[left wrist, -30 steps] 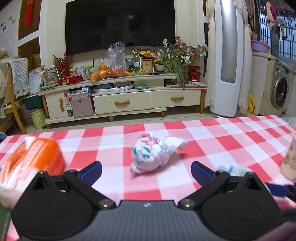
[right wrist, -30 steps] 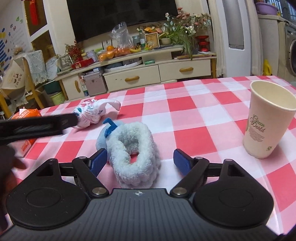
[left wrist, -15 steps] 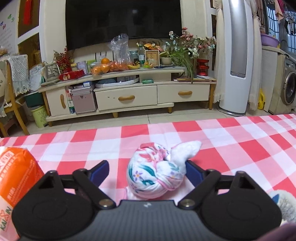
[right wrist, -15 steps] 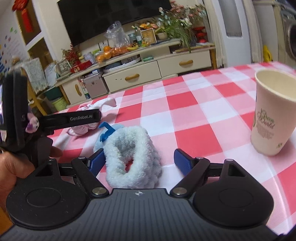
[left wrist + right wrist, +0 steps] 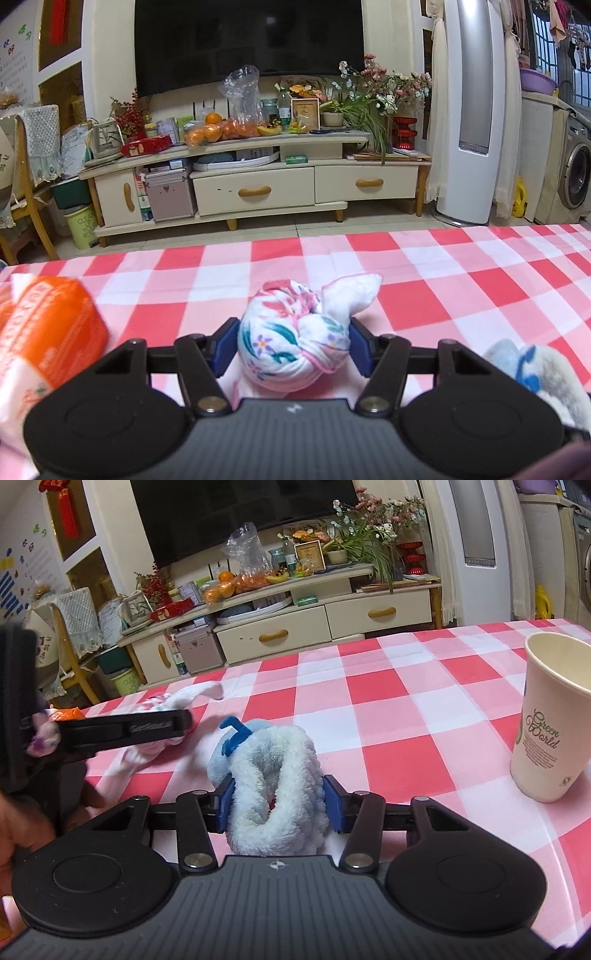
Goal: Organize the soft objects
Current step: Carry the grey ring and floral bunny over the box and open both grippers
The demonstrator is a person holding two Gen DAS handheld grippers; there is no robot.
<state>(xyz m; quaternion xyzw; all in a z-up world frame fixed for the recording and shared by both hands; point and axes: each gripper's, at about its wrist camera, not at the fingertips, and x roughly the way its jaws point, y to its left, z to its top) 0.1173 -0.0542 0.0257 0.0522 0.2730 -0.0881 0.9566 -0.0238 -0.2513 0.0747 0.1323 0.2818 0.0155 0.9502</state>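
A knotted white floral cloth bundle [image 5: 295, 339] lies on the red-and-white checked tablecloth [image 5: 443, 266]. My left gripper [image 5: 293, 345] is shut on it, blue pads pressing both sides. A fluffy pale blue sock roll with a blue plastic hook [image 5: 275, 771] sits between the pads of my right gripper [image 5: 277, 808], which is shut on it. In the right wrist view the left gripper [image 5: 122, 727] shows at the left with the bundle [image 5: 184, 698] partly hidden behind it. The sock roll's edge shows in the left wrist view [image 5: 532, 373].
An orange-and-white packet [image 5: 40, 332] lies at the table's left. A paper cup [image 5: 550, 716] stands upright at the right. Beyond the table's far edge is a TV cabinet [image 5: 255, 184] across the floor.
Both grippers have closed: the left on the floral bundle, the right on the fluffy sock roll. The left gripper moved forward around the bundle first.
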